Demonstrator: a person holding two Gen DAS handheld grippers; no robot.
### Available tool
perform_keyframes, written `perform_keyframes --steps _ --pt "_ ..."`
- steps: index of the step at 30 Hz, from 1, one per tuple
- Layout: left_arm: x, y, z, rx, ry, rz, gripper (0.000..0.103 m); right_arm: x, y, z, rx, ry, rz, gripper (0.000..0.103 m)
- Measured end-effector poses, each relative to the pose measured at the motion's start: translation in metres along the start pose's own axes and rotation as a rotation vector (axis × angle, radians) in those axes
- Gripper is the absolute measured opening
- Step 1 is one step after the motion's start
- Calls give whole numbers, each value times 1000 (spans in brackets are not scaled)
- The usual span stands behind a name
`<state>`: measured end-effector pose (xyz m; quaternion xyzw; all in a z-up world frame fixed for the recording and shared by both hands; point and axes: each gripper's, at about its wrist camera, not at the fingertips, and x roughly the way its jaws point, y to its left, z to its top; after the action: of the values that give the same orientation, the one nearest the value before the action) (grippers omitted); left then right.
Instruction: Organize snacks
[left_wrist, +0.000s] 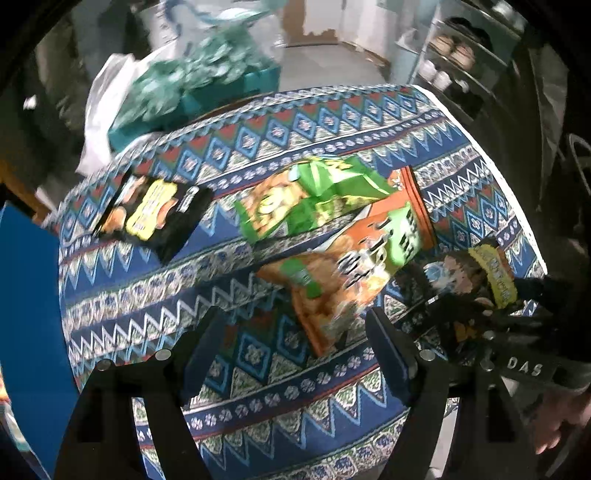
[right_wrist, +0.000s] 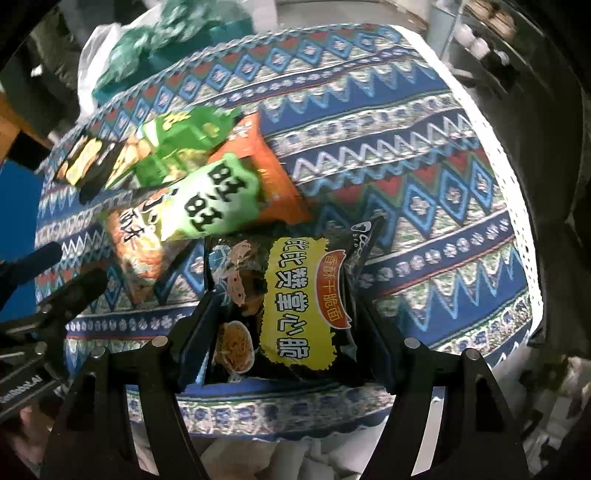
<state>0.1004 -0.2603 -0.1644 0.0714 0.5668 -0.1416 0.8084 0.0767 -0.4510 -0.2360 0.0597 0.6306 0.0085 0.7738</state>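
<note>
Tablecloth (left_wrist: 369, 122) with blue, red and white zigzag bands covers the round table, and every snack lies on it. Beyond its far-left edge sits a teal bundle (left_wrist: 192, 85) beside a white bag (left_wrist: 99, 107).

Largest of the snacks is the orange pack (left_wrist: 354, 266) near the middle, lying flat with a green label patch. A green pack (left_wrist: 314, 195) overlaps its far end. To the left, apart from these two, lies a black pack (left_wrist: 155, 214) with a yellow label.

Nearest the right edge is a second black pack (right_wrist: 295, 306), its yellow label printed with Chinese characters; it touches the orange pack's near corner.

The right gripper (right_wrist: 288, 332) has this second black pack between its fingers, one finger against each side, pinching it.

The left gripper (left_wrist: 295, 343) hovers over bare cloth just short of the orange pack, jaws spread wide and holding nothing.
</note>
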Motion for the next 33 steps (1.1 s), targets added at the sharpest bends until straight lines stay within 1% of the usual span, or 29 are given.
perform_keyframes --steps 1,5,9,12,15,17,20,21,22,24,26,28,29,31,33 --pt "1 -3 2 10 1 -1 79 0 -7 0 15 -4 2 73" --pt "7 -18 10 45 7 -27 79 -7 -7 8 61 -10 8 73" --pt "12 -39 19 126 3 -37 79 -15 -30 11 111 -24 0 73" --pt "18 -55 23 212 -7 -9 82 -23 -39 10 144 -34 2 73" --pt "31 -64 26 267 12 17 81 -25 -42 11 154 -40 5 73" --pt "38 -67 27 277 23 18 81 -26 -41 12 155 -42 5 73" --pt "44 -69 28 276 11 18 81 -25 -39 12 149 -42 7 73" --pt "46 -70 29 272 9 12 79 -25 -38 13 145 -42 7 73" --pt "47 -70 29 265 8 9 73 -24 -36 13 143 -42 7 73" --pt "50 -70 31 250 1 16 68 -23 -36 14 142 -41 6 73" --pt "50 -69 32 240 -3 1 64 -25 -37 13 142 -41 5 73" --pt "50 -69 33 245 -10 -4 58 -23 -36 14 146 -42 5 73" --pt "51 -70 33 254 -16 -3 56 -23 -36 14 148 -42 6 73" --pt "51 -69 32 268 -27 -12 47 -22 -35 15 150 -43 7 73" --pt "49 -67 33 260 -30 -23 42 -23 -35 15 150 -45 8 73"
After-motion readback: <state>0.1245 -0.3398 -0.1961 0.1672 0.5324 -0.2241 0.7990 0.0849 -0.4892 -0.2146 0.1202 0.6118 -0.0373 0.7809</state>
